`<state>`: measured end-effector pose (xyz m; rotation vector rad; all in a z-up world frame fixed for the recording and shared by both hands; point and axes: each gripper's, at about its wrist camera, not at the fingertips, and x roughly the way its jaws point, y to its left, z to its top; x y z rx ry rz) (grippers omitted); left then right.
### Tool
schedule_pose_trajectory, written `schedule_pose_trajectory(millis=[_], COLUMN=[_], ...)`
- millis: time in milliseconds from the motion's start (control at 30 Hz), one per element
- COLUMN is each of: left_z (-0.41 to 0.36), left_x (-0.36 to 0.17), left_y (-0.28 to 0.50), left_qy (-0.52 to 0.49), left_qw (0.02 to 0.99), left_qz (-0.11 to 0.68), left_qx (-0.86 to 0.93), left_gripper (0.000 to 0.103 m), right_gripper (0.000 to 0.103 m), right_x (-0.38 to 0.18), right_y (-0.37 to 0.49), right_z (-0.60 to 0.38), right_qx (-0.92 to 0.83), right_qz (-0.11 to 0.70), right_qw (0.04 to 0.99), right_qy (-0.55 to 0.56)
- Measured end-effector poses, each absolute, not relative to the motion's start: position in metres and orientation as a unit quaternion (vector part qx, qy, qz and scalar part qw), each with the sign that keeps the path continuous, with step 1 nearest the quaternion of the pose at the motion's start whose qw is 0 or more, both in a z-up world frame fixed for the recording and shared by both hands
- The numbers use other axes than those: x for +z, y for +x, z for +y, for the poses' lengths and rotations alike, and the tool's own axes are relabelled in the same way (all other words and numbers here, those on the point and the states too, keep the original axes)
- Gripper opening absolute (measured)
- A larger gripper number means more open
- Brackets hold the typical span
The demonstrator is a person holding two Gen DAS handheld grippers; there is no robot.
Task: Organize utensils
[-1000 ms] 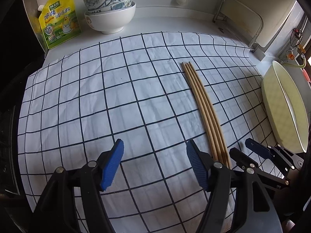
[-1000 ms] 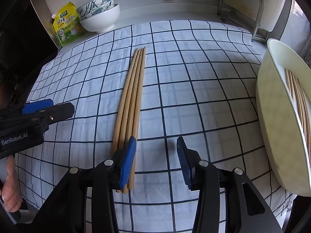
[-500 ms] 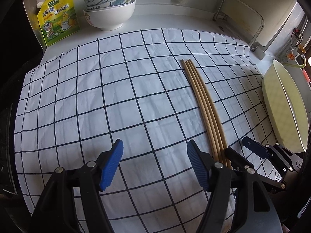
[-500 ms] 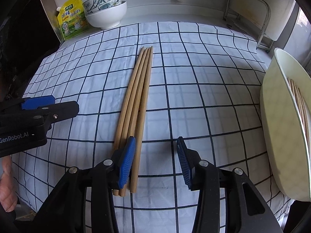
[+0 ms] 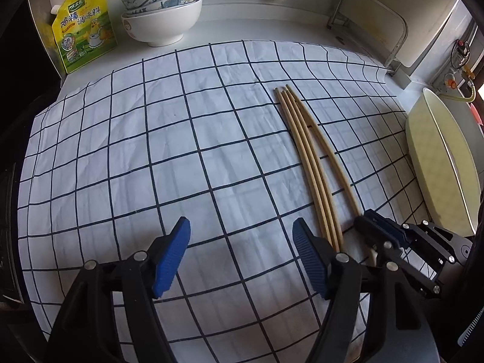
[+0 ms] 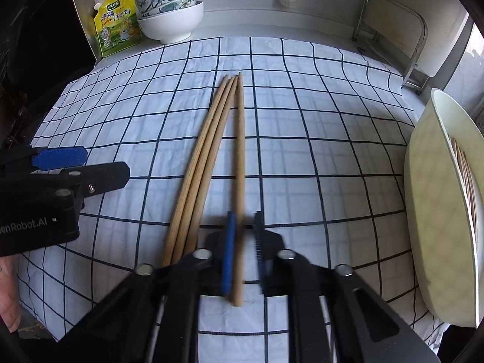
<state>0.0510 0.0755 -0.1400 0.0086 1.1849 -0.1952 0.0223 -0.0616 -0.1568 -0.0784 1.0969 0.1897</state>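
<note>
**Right jaws clamp one chopstick; left stands idle**

Right gripper [image 6: 243, 251] has just been closing, and its jaws are now pinched on a single chopstick [image 6: 240, 163] near its thick end, splayed away from the three other chopsticks [image 6: 201, 169] lying just left of the jaws on the checked cloth [image 6: 317, 139]. Left gripper [image 5: 240, 254] has jaws wide apart with nothing between them, only cloth.

To do it well, I judge: lift straight so the far tip clears the bundle, then swing right toward the dish [image 6: 423, 211].

The right view shows chopsticks already lying in the dish; the left view shows only its outer wall.
</note>
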Motion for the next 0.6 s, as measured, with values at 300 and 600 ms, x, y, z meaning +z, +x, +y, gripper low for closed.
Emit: schedule_pose_trajectory(millis=[300,600], left_z=[0.052,0.031], left_x=[-0.148,-0.158], left_y=[0.048,0.051], left_qy=[0.016,0.038], left_qw=[0.822,0.816], left_qz=[0.559,0.565], left_qx=[-0.11,-0.119], left_gripper=[0.071,0.071], right_gripper=[0.006,0.006], right_x=[-0.157,-0.155], right_y=[0.016,0.01], right_z=[-0.087,-0.105], right_qx=[0.059,0.044], right_qz=[0.522,0.525], right_qw=[0.851,0.85], right_qy=[-0.016,-0.001])
